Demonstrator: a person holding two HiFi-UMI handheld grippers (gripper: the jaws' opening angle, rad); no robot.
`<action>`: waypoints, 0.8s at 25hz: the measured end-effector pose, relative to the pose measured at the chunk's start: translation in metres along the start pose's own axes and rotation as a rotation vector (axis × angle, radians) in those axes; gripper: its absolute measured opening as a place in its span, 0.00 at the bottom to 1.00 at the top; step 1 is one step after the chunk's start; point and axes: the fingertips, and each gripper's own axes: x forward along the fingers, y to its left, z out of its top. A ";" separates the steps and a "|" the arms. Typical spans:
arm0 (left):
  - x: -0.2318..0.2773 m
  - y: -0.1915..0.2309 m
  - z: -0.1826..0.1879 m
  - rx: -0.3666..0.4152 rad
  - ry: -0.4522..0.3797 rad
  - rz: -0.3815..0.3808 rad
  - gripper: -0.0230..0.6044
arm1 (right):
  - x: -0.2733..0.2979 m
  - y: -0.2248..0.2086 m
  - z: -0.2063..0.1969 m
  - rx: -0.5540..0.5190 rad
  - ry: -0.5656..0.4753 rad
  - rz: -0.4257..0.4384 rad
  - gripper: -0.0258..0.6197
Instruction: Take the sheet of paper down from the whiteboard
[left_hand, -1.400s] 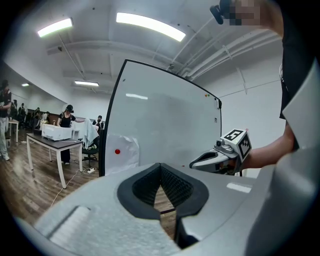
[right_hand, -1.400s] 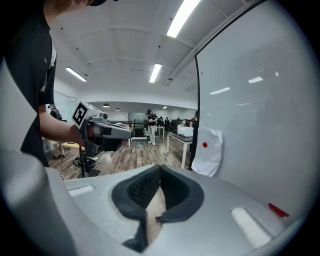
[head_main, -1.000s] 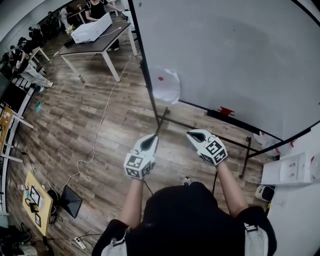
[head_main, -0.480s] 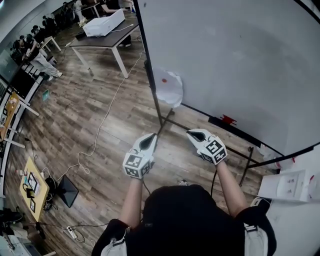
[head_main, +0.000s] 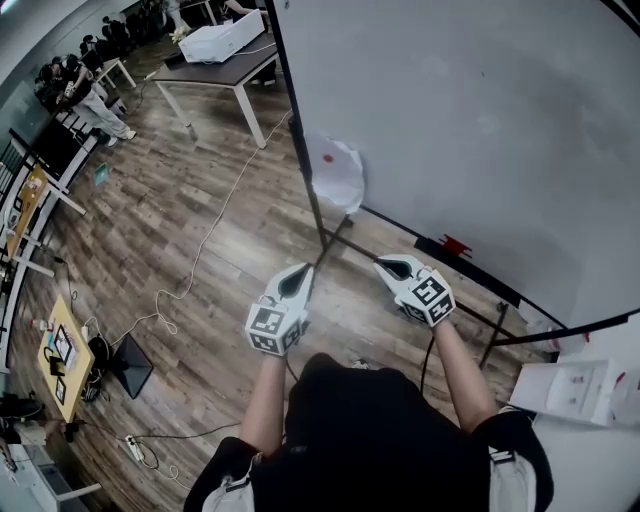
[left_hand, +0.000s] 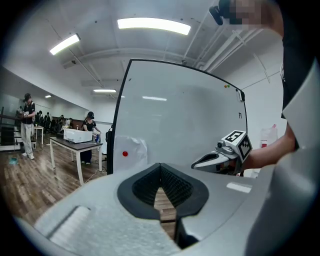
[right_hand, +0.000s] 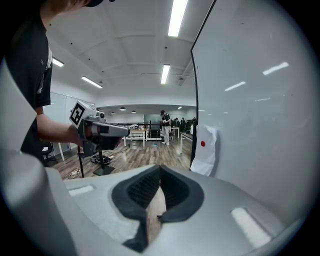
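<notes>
Head view puts my left gripper (head_main: 300, 278) and right gripper (head_main: 388, 265) side by side above the wooden floor (head_main: 200, 220), both aimed at the whiteboard (head_main: 480, 120). In the left gripper view my fingers (left_hand: 147, 185) are pressed together at the tips with nothing between them. The right gripper view shows the same: closed and empty.

The sheet of paper (head_main: 335, 175) hangs on the whiteboard near its left edge. A red dot (head_main: 328, 157) sits on its upper part, and its lower part is crumpled and bulging. It is well apart from both grippers.

Only one container is clear to me, a white box (head_main: 225, 40) on the far tabletop (head_main: 215, 80). I cannot see what is inside it.

A small red object (head_main: 453, 245) lies on the board's bottom ledge, too small to identify. The board's upper edge is cut off, and my own body hides the floor below the grippers.
</notes>
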 end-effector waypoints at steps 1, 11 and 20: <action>0.001 -0.001 -0.002 0.000 0.003 0.002 0.05 | -0.001 -0.002 -0.001 -0.001 -0.001 0.001 0.05; 0.013 0.005 -0.008 -0.027 0.016 0.007 0.05 | 0.005 -0.016 -0.004 0.013 0.000 -0.007 0.05; 0.061 0.036 -0.009 -0.056 0.018 -0.050 0.05 | 0.028 -0.040 -0.003 0.036 0.027 -0.048 0.05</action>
